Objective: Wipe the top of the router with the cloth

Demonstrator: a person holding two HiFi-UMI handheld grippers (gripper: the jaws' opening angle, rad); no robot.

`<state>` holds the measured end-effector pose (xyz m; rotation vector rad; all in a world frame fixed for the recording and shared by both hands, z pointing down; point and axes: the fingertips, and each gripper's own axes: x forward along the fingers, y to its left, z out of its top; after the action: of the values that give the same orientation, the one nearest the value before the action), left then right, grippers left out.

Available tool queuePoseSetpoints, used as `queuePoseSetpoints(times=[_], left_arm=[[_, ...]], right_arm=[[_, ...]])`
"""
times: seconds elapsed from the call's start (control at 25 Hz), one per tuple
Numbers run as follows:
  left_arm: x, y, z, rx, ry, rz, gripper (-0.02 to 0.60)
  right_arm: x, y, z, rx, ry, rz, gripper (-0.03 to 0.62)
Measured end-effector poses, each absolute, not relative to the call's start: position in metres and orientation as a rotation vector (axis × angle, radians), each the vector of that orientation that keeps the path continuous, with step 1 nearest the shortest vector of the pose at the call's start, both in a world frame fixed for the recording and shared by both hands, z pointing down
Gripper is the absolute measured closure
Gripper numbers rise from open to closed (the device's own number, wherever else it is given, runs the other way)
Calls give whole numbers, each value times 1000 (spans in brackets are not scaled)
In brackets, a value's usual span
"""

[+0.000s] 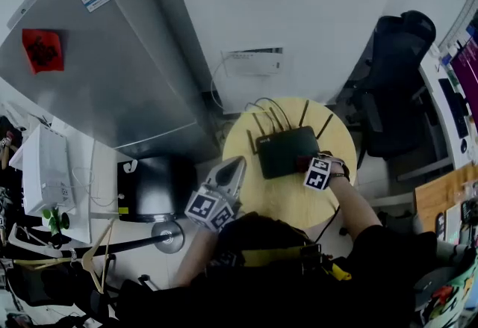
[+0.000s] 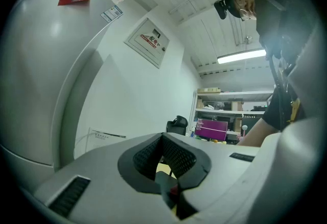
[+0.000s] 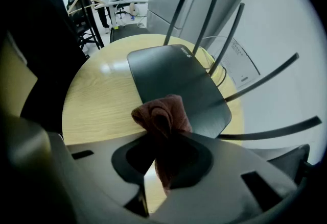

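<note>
A black router (image 1: 284, 152) with several upright antennas lies on a round yellow table (image 1: 280, 203). In the right gripper view its flat dark top (image 3: 173, 82) fills the middle. My right gripper (image 3: 166, 139) is shut on a reddish-brown cloth (image 3: 162, 114), whose bunched end rests on the router's near edge. From the head view, the right gripper (image 1: 308, 165) sits at the router's near right corner. My left gripper (image 1: 234, 168) hovers at the table's left edge, away from the router. In its own view the left gripper (image 2: 164, 155) is shut with nothing in it and points up at the wall.
A tall grey fridge (image 1: 97, 72) stands left of the table, with a black box (image 1: 151, 186) on the floor beside it. A black office chair (image 1: 396, 95) is at the right. Cables (image 1: 261, 106) run behind the router toward a white wall panel (image 1: 254, 61).
</note>
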<state>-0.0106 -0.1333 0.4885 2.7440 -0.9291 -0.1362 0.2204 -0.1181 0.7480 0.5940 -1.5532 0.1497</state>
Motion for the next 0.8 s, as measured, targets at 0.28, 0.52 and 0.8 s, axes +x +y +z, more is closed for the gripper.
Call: queuePoseSetpoints(times=[0.28,0.52,0.8], left_arm=[[20,-127,485,2754,-816,-156,586],[32,-124,485,2761,-785,-152,588],[30,-128,487,2747,-826,-167,587]], right_arm=[[216,-102,749,602,-1567,154,534],[219,-65,755,394,-1593,179,534],[250,-79,737,465,-1627,197,534]])
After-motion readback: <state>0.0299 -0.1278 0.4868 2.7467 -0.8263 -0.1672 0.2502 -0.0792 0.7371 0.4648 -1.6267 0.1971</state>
